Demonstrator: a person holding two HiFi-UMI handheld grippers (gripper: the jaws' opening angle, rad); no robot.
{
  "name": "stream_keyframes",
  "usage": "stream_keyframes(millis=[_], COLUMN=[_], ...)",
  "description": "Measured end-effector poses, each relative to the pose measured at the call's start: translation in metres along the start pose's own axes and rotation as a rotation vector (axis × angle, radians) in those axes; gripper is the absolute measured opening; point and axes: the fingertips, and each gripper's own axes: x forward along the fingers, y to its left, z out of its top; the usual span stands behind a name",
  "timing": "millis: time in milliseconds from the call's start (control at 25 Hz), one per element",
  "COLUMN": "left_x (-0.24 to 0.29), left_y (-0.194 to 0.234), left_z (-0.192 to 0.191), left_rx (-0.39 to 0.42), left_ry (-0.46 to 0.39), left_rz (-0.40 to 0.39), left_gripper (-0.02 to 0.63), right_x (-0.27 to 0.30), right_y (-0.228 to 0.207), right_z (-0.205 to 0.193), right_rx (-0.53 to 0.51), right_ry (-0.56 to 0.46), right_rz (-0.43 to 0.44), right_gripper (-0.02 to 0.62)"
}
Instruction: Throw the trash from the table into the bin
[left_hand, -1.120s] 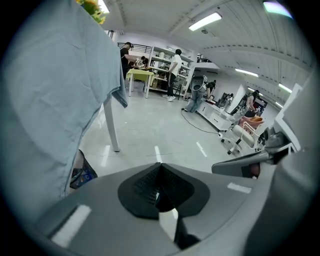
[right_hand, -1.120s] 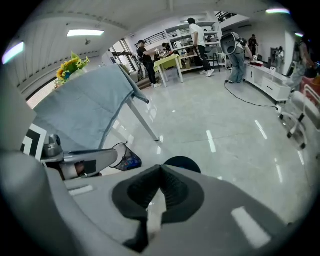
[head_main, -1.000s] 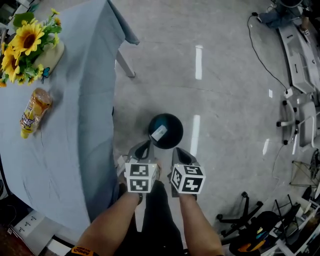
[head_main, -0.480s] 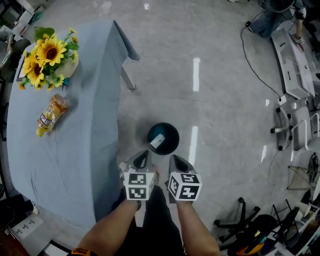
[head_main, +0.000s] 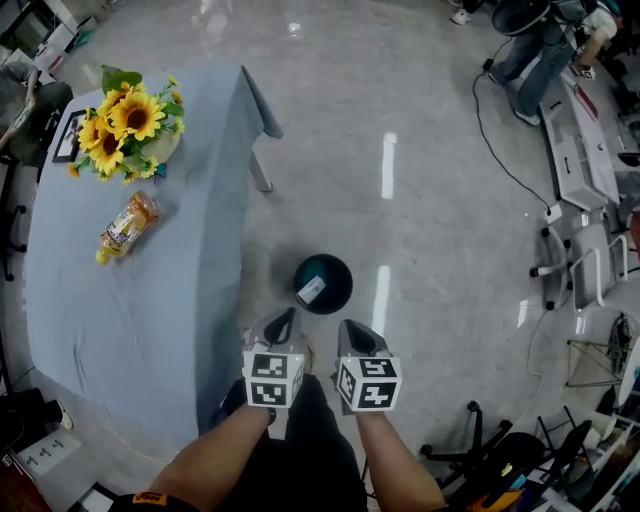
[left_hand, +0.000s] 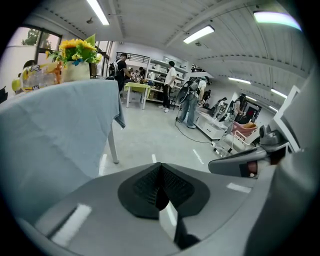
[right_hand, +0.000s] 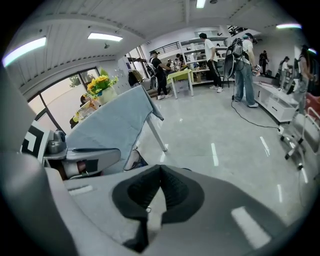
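Observation:
A round dark bin (head_main: 322, 284) stands on the floor beside the table (head_main: 190, 300), which wears a grey-blue cloth, and a white scrap (head_main: 312, 290) lies inside the bin. On the table a yellow snack packet (head_main: 125, 228) lies near a pot of sunflowers (head_main: 130, 130). My left gripper (head_main: 282, 320) and right gripper (head_main: 353, 330) hang side by side just in front of the bin, above the floor. Both are shut with nothing between the jaws, as the left gripper view (left_hand: 160, 166) and the right gripper view (right_hand: 160, 168) show. The packet (left_hand: 35, 77) also shows on the table top.
The table leg (head_main: 260, 175) stands behind the bin. White floor marks (head_main: 387, 165) run past it. Office chairs (head_main: 585, 270) and a white bench (head_main: 570, 150) line the right side, with a black cable (head_main: 490, 130) on the floor. People (right_hand: 242, 65) stand far off.
Both grippers have risen together, still shut. The view has pulled up, so the bin and table look smaller and more of the room shows.

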Motion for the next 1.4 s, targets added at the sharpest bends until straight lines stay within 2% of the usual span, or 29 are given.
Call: stream_keyframes(millis=[120,320,560,920,1400], left_x=[-0.016,-0.047,-0.078,-0.119,-0.172], left_y=[-0.005,-0.007,-0.008,-0.012,0.014], left_z=[0.007,0.025,0.048,0.074,0.1], left_rx=[0.013,-0.019,0.015,-0.004,-0.011], left_ry=[-0.009,-0.044,-0.091,-0.154,-0.228], left_rz=[-0.006,-0.006,-0.009,-0.024,0.042], left_gripper=[0.008,0.008,0.008,0.008,0.008], right_x=[-0.015,-0.042,-0.07,-0.104,-0.129], right_y=[0.007,0.021,0.037,0.072,0.115], right_z=[0.006,0.016,0.035,0.059,0.09], right_rx=[0.003,-0.02,-0.037,-0.105,-0.23], right_ry=[-0.016,-0.042,-0.093,-0.146,-0.194], right_rz=[0.0,0.012,0.02,0.065,0.134], right_gripper=[-0.002,-0.002,-0.002,-0.002,-0.002])
